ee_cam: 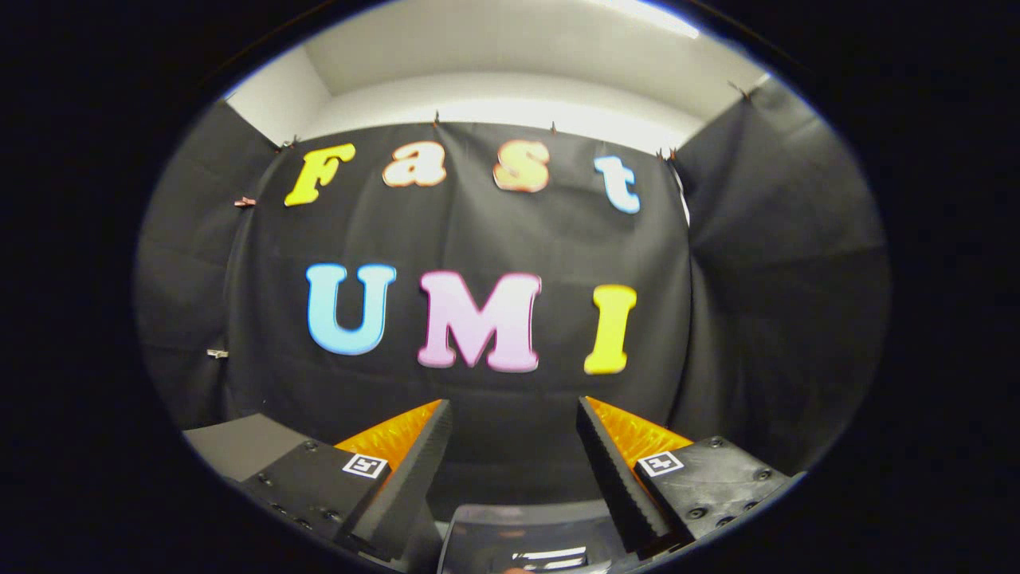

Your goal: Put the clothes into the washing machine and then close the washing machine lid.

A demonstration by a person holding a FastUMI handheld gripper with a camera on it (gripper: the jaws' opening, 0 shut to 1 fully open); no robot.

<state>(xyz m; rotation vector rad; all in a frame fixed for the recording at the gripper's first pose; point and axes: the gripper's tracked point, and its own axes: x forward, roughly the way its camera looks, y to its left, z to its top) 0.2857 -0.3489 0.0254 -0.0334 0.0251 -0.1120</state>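
Note:
My gripper (pixel 514 410) is held up and points at the booth's black cloth wall (pixel 494 231). Its two fingers stand wide apart with nothing between them. Low between the fingers, close to the camera, lies a glossy dark-grey curved surface (pixel 530 534) that reflects the ceiling light; it may be part of the washing machine, but I cannot tell which part.
Black cloth hangs on the left (pixel 187 263) and right (pixel 781 263) sides too. A grey flat surface (pixel 239 442) shows beside the left finger. Above the cloth are a white wall and ceiling (pixel 510 72).

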